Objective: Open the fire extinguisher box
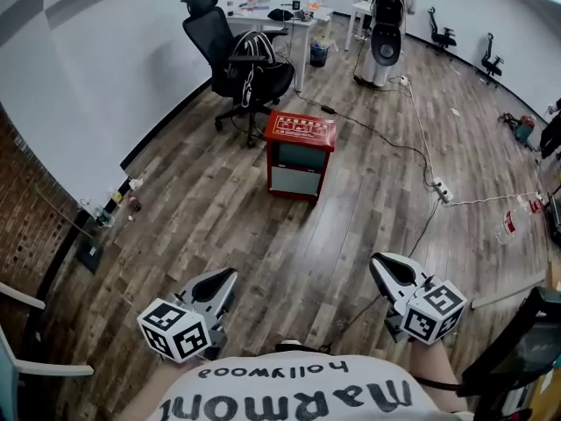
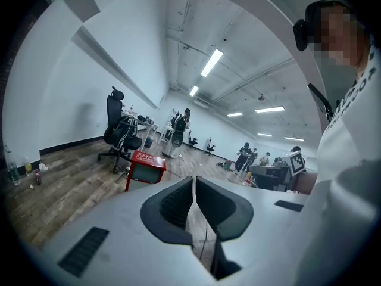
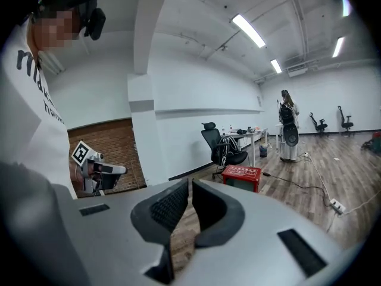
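Observation:
The fire extinguisher box (image 1: 298, 152) is a red cabinet with a glass front. It stands shut on the wood floor in the middle of the room, well ahead of both grippers. My left gripper (image 1: 230, 275) is low at the left and my right gripper (image 1: 377, 261) low at the right, both close to my body and far from the box. The left gripper view has the box (image 2: 146, 165) small, beyond the left gripper (image 2: 194, 181), whose jaws meet with nothing between them. The right gripper (image 3: 190, 182) is likewise shut and empty, with the box (image 3: 241, 176) in the distance.
A black office chair (image 1: 238, 60) and a white desk (image 1: 282, 20) stand behind the box. A cable (image 1: 412, 143) runs across the floor to a power strip (image 1: 441, 190) on the right. Bottles (image 1: 123, 202) sit by the left wall, near a brick wall (image 1: 26, 226).

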